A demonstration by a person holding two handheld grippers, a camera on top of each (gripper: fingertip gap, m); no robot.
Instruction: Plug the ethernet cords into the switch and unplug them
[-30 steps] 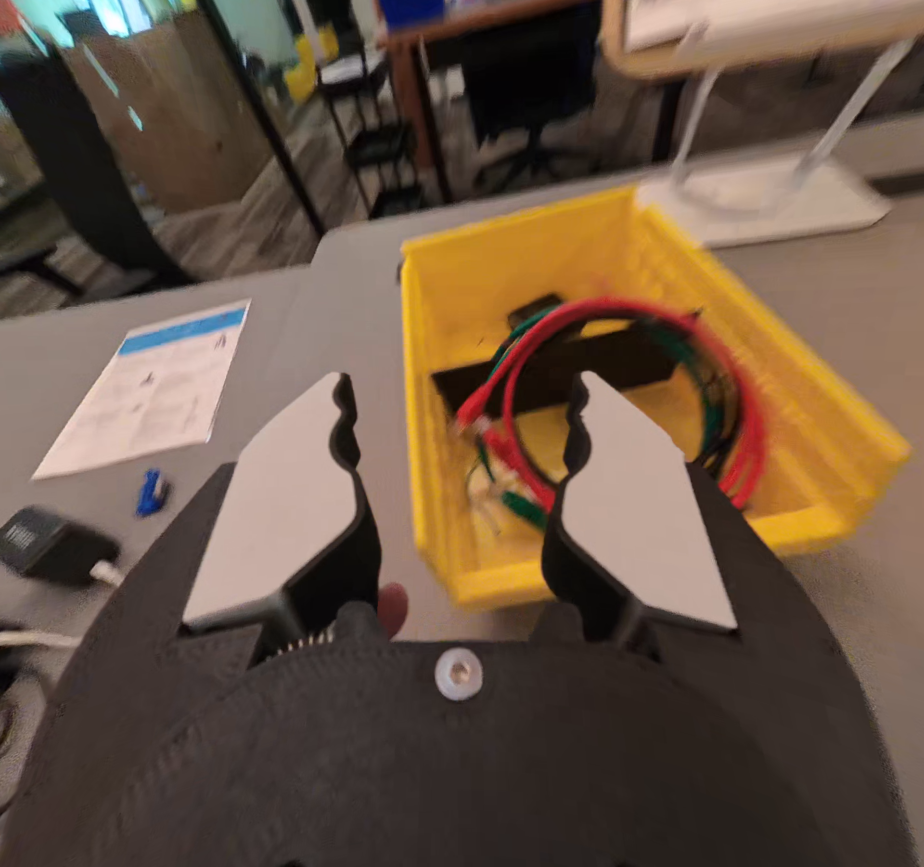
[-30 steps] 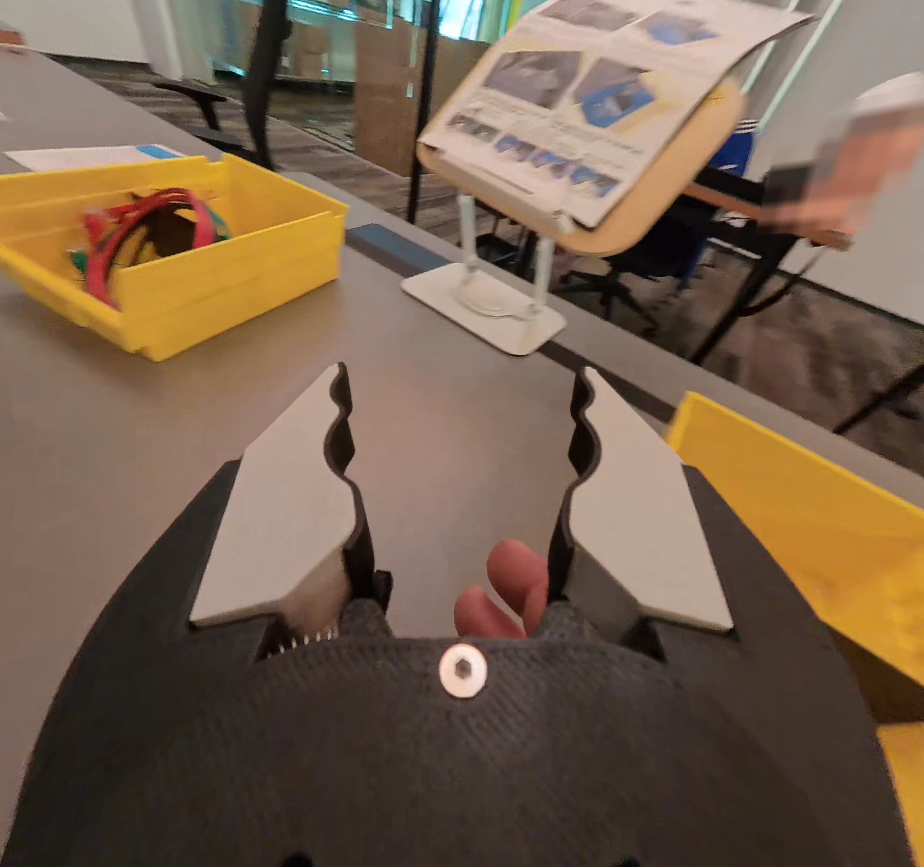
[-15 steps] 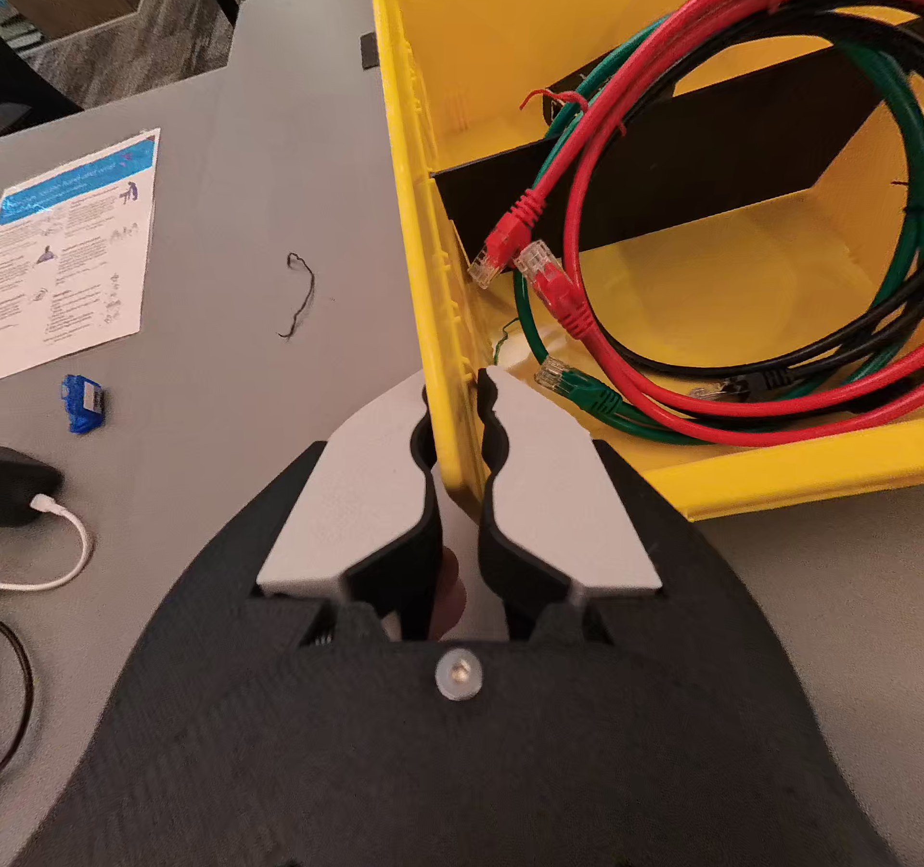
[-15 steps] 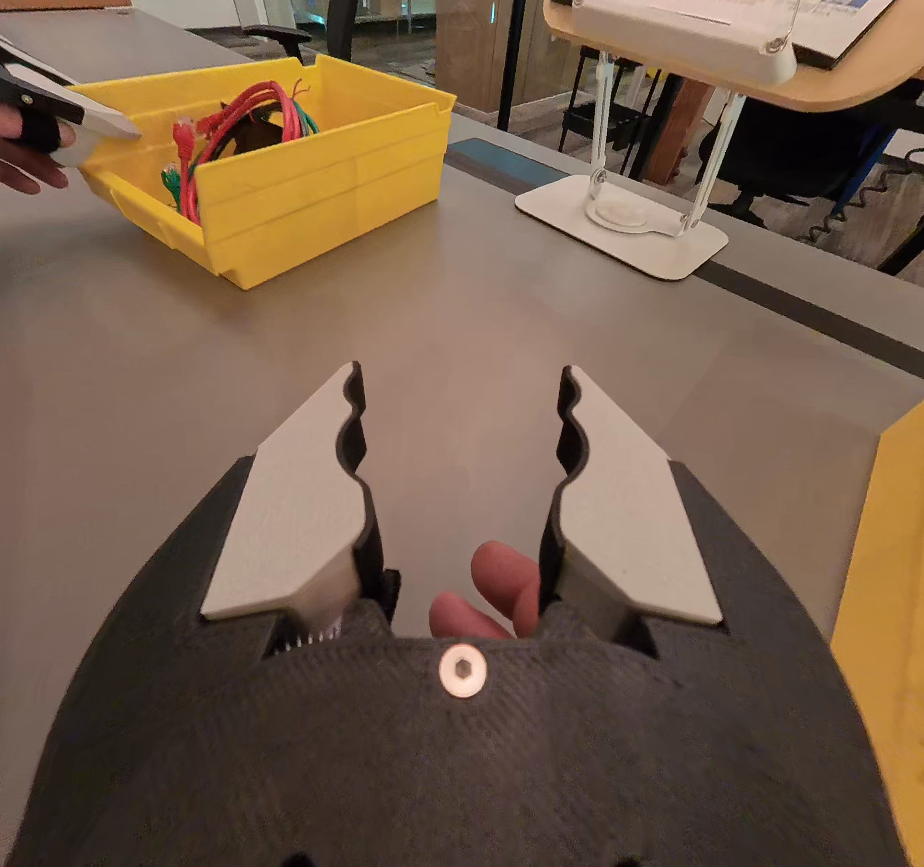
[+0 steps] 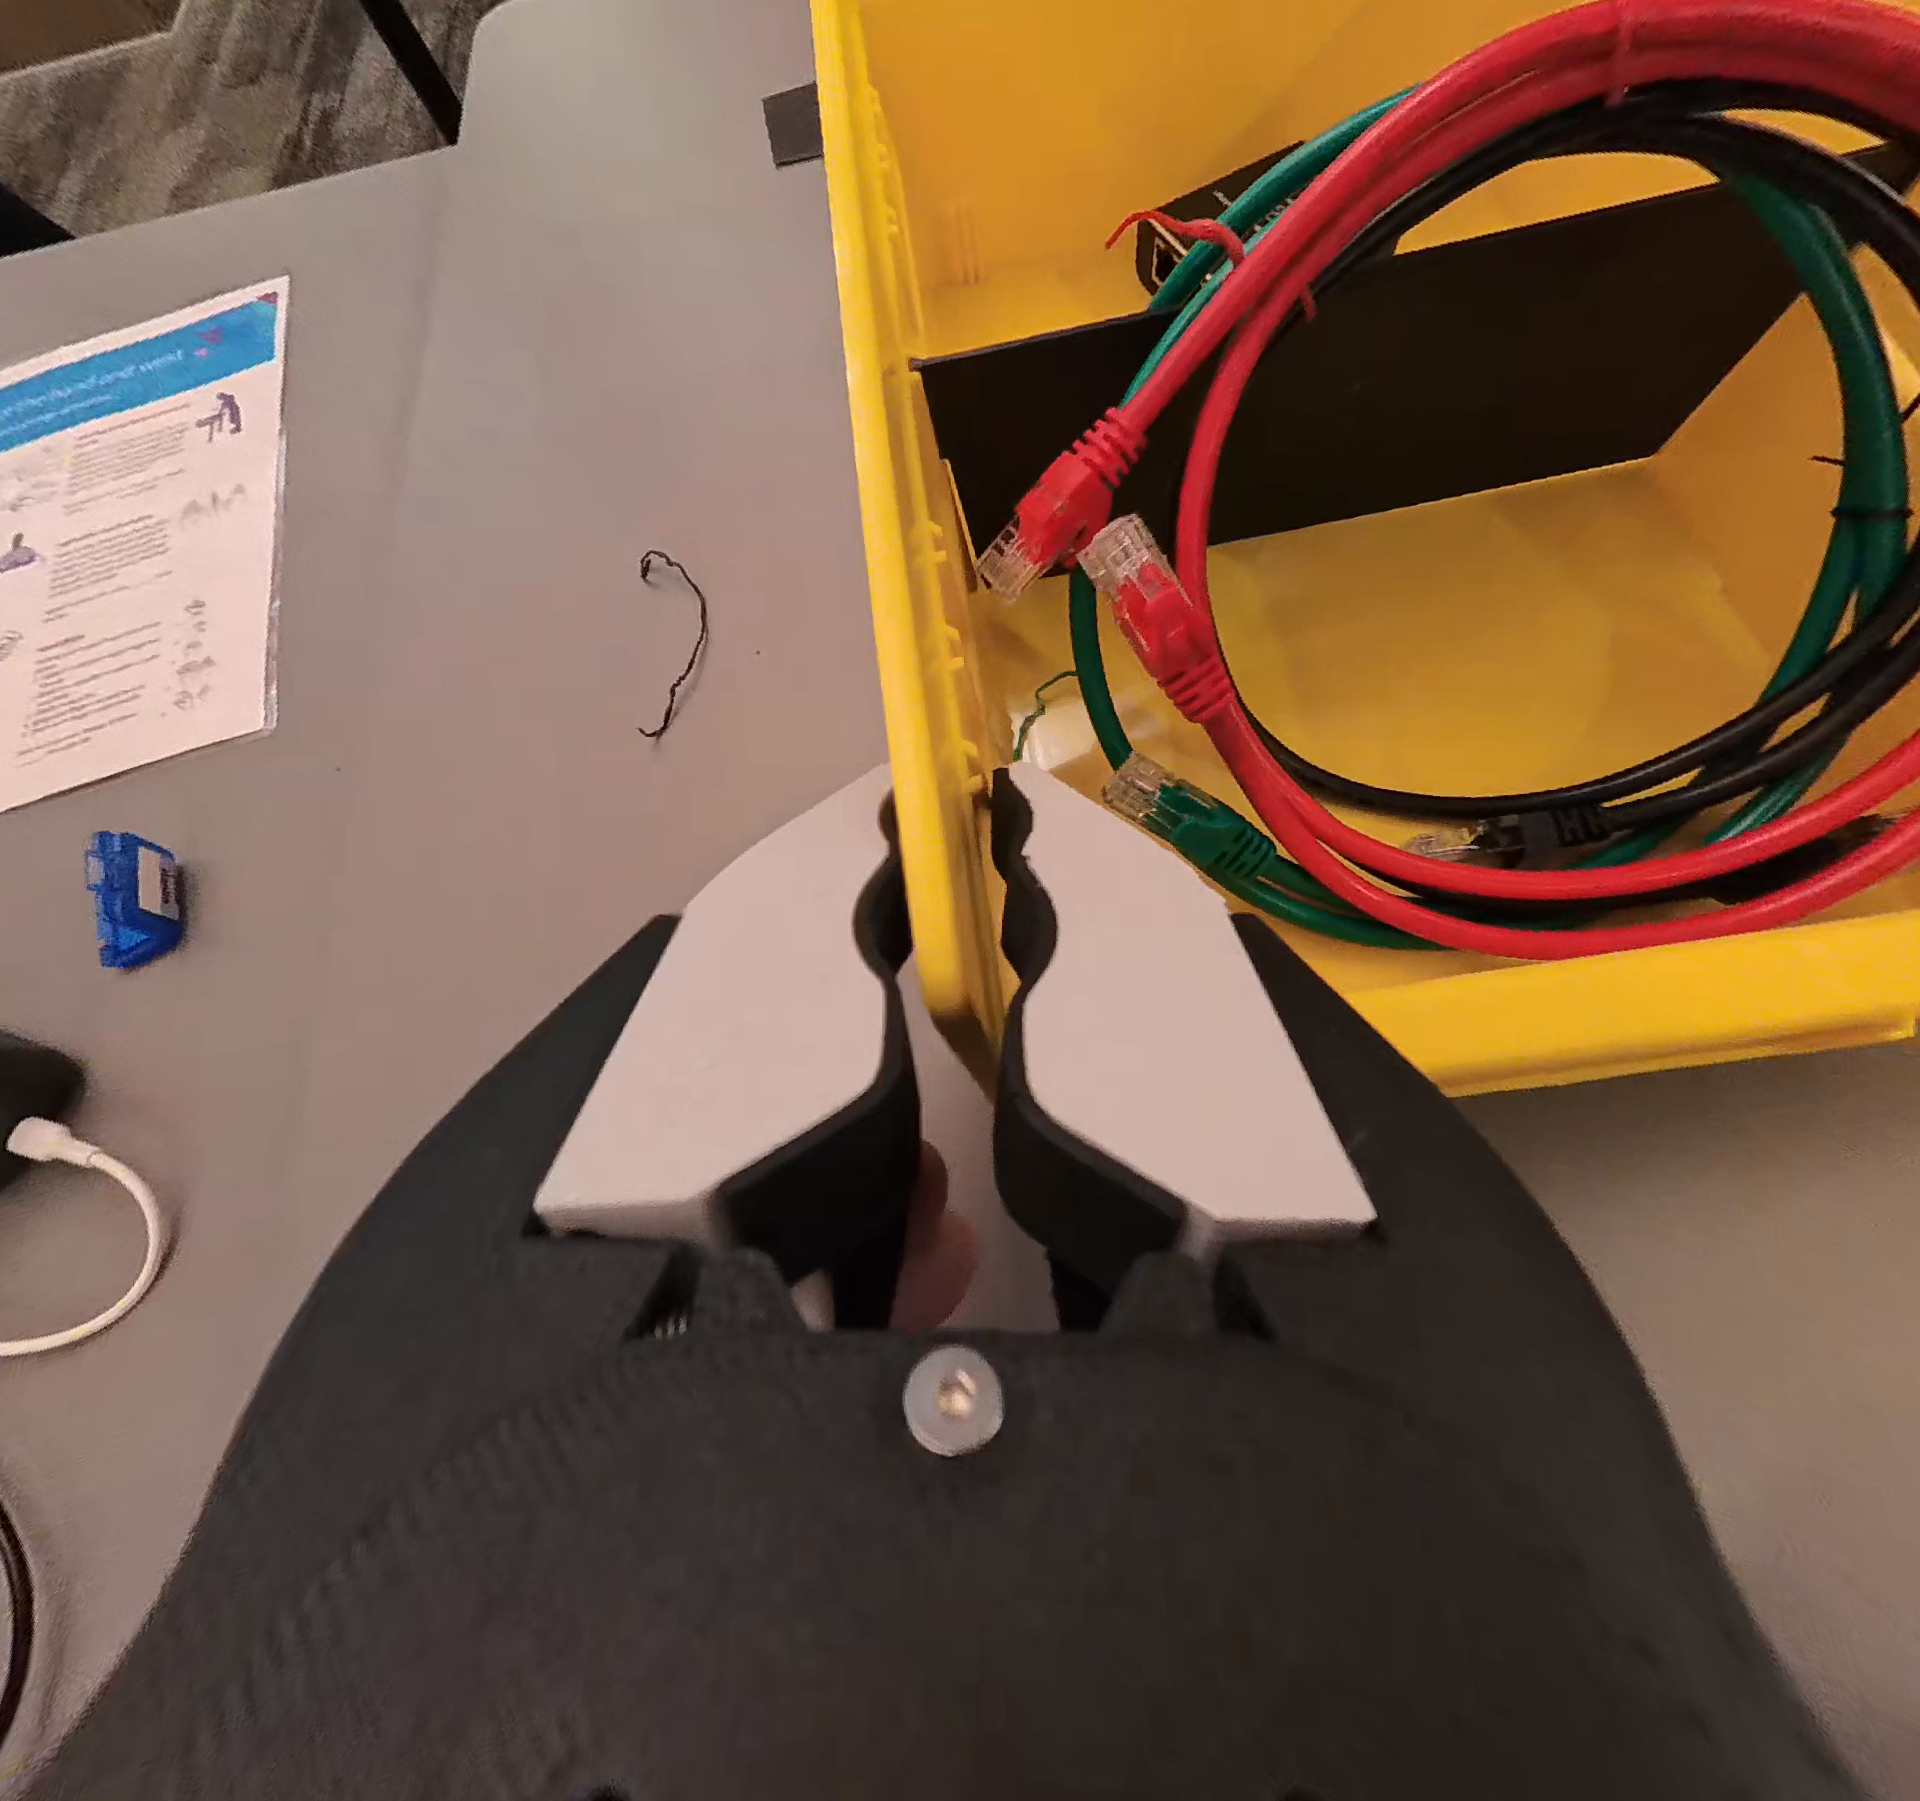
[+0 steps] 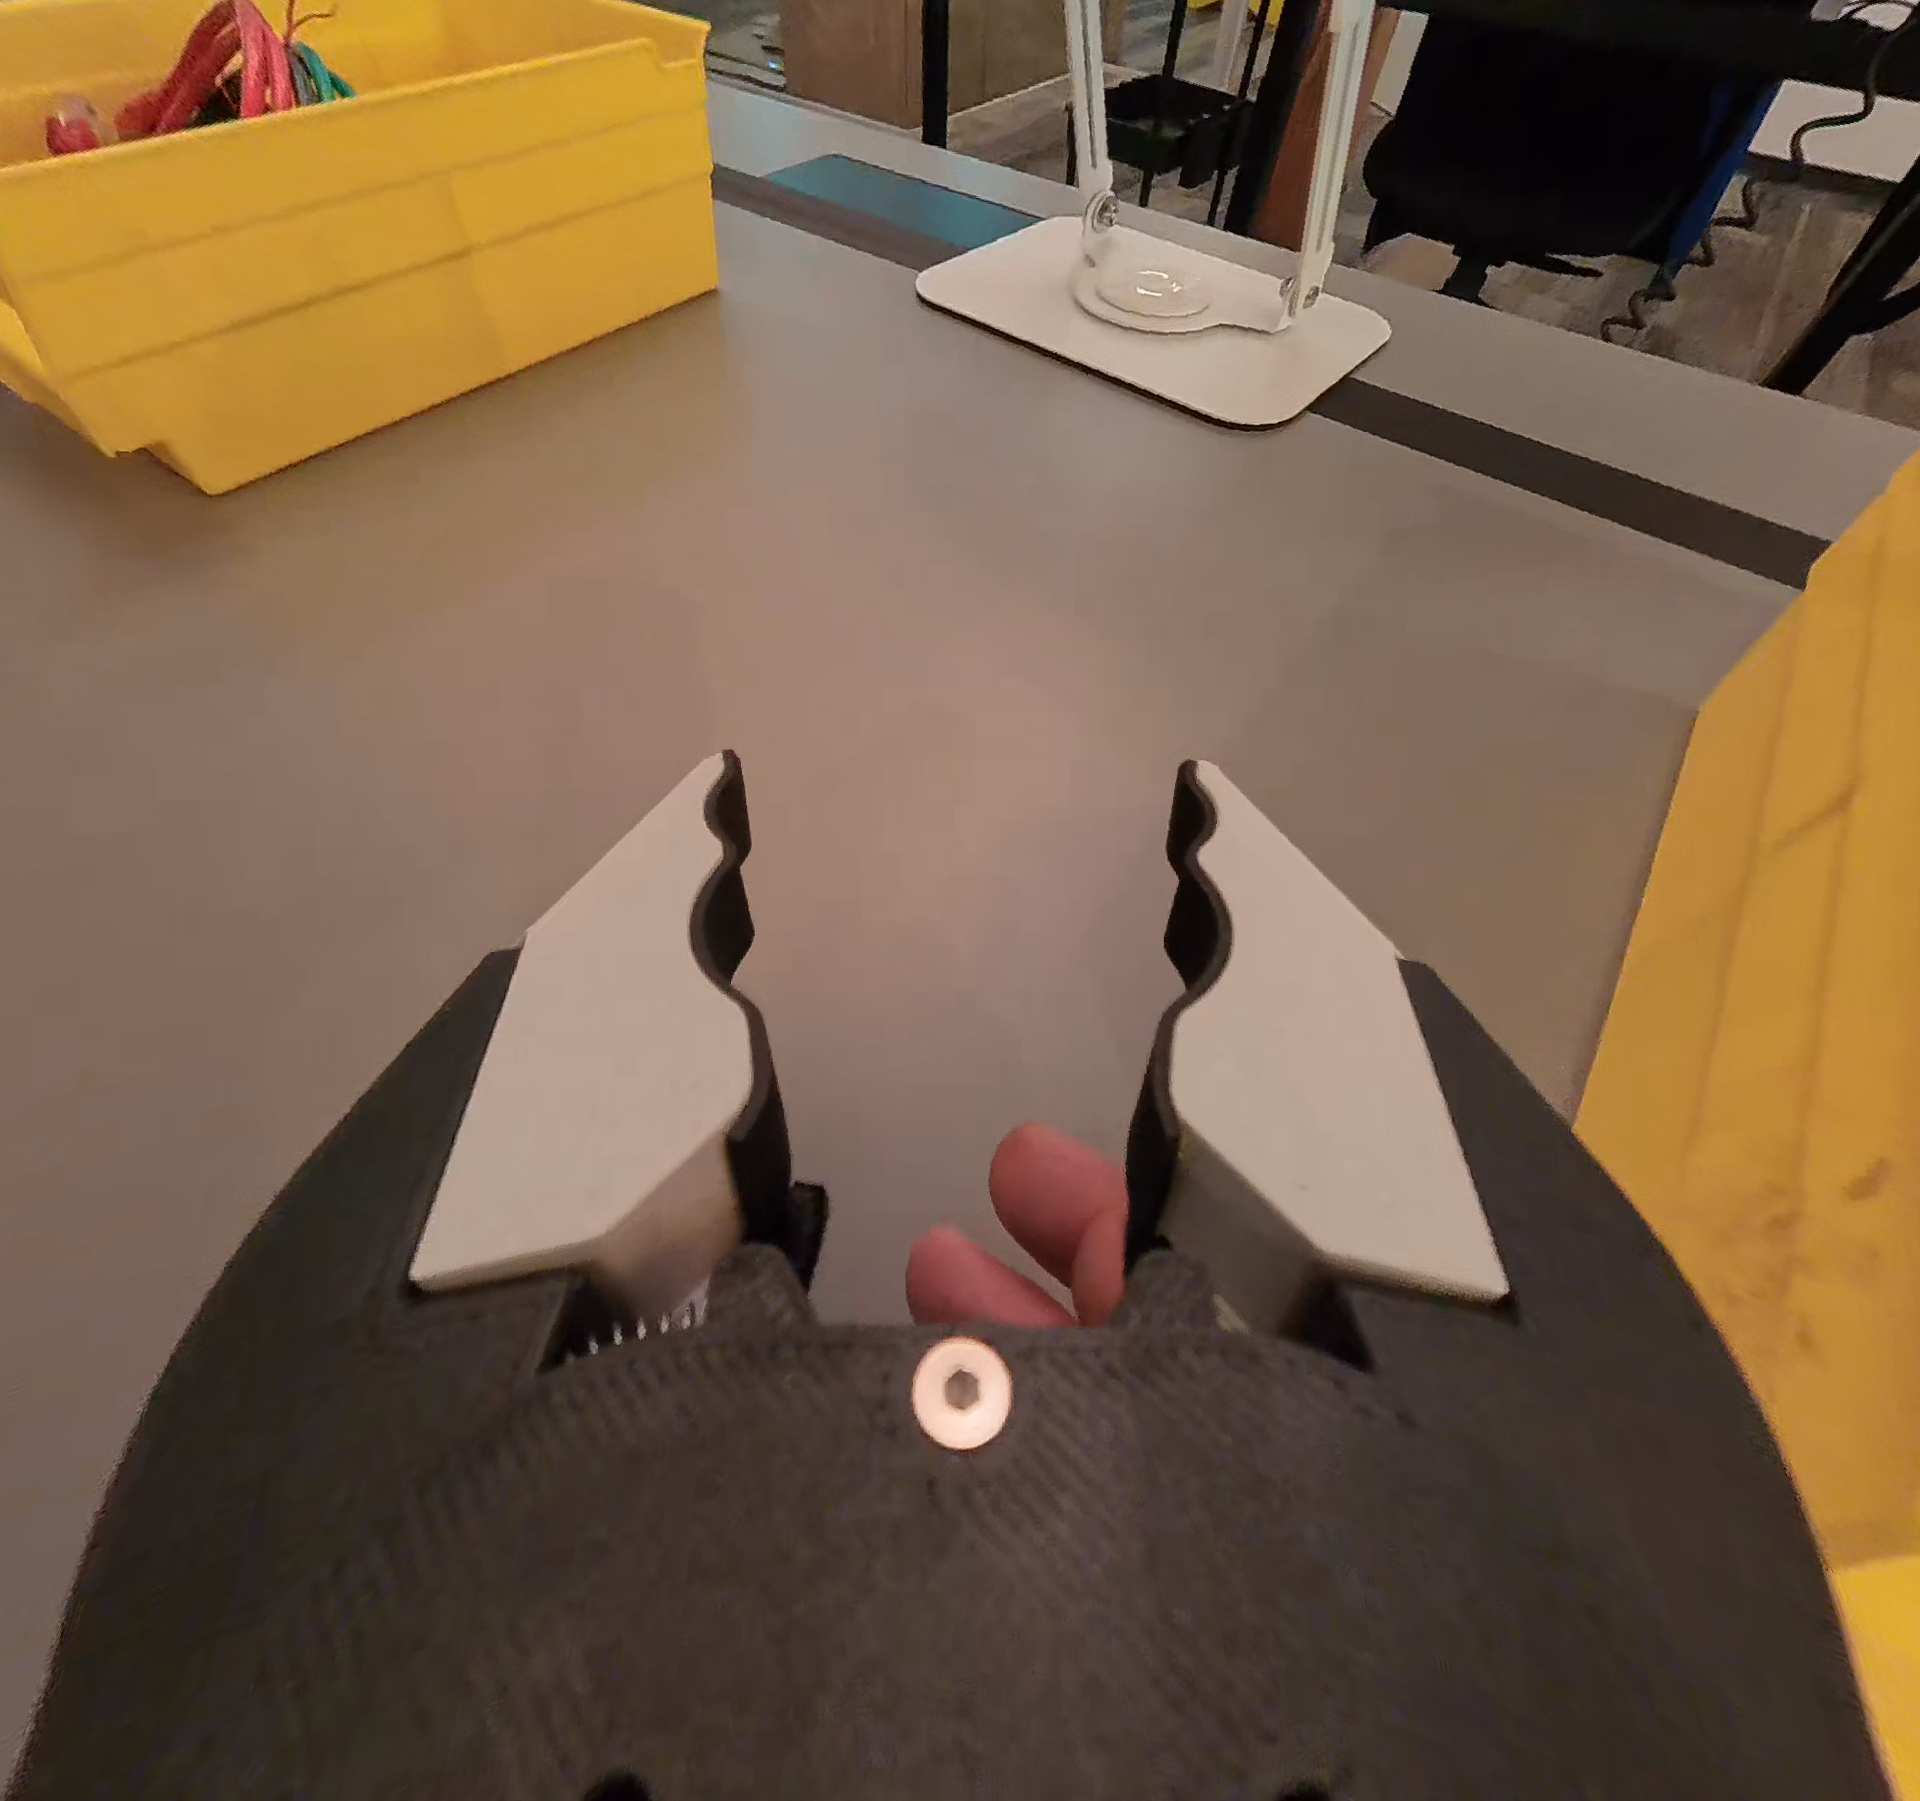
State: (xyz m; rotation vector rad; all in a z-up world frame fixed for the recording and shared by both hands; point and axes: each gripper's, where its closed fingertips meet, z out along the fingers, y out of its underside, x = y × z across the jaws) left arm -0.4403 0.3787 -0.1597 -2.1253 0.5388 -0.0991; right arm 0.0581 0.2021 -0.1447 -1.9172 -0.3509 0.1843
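Observation:
A yellow bin [image 5: 1662,1008] holds coiled ethernet cords: a red one [image 5: 1226,463], a green one [image 5: 1205,832] and a black one [image 5: 1558,821], all unplugged, their clear plugs loose. A black divider [image 5: 1455,401] crosses the bin; a small black device [image 5: 1184,229] lies behind it, mostly hidden. My left gripper [image 5: 940,801] is shut on the bin's left wall near its front corner. My right gripper [image 6: 961,775] is open and empty above the bare table. The bin also shows in the right wrist view [image 6: 343,286], far left.
Left of the bin lie a printed sheet [image 5: 135,546], a small blue part [image 5: 135,899], a black twist tie [image 5: 681,650] and a black adapter with a white cable [image 5: 94,1221]. A white stand base [image 6: 1153,317] sits at the far table edge. A second yellow bin [image 6: 1787,920] is at right. The gap from one gripper's tips to the other's is roughly 55 cm.
My left gripper dropped to the bin and shut on its left wall; the bin has since shifted slightly in view. My right gripper lowered and swung left, staying open.

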